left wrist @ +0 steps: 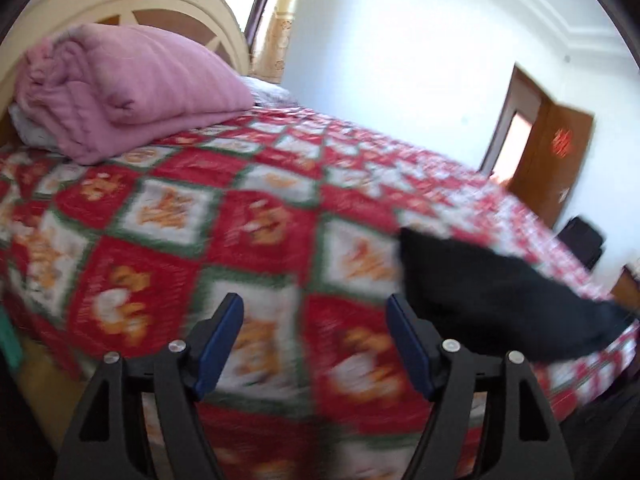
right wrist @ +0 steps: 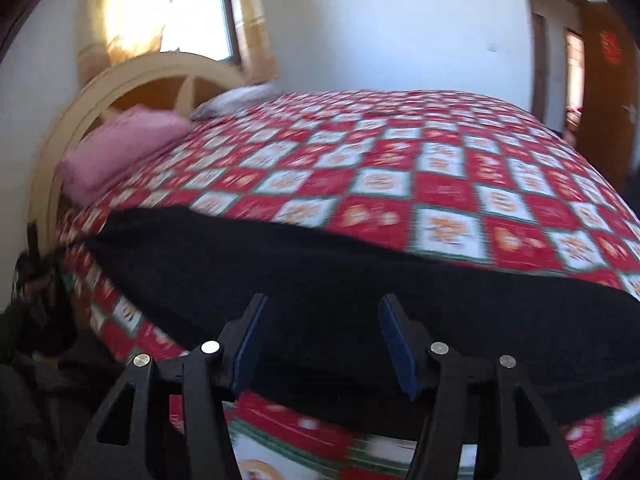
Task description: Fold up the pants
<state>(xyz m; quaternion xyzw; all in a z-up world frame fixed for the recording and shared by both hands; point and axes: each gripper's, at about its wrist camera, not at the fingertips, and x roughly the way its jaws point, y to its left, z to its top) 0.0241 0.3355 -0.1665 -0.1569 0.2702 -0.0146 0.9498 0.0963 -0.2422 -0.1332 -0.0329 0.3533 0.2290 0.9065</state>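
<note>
Partly blurred black pants [right wrist: 320, 280], edges cut off

My left gripper [left wrist: 315, 308] holds its blue-padded black fingers [left wrist: 218, 344] wide apart, gripping nothing. My right gripper [right wrist: 322, 312] tilts downward, its fingers [right wrist: 394, 340] also parted and empty.

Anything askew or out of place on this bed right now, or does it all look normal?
Nothing stands out. The black pants lie spread along the near edge of the checked bedspread, and a folded pink blanket sits by the headboard. Both frames are motion-blurred, so fine wrinkles cannot be judged.
</note>
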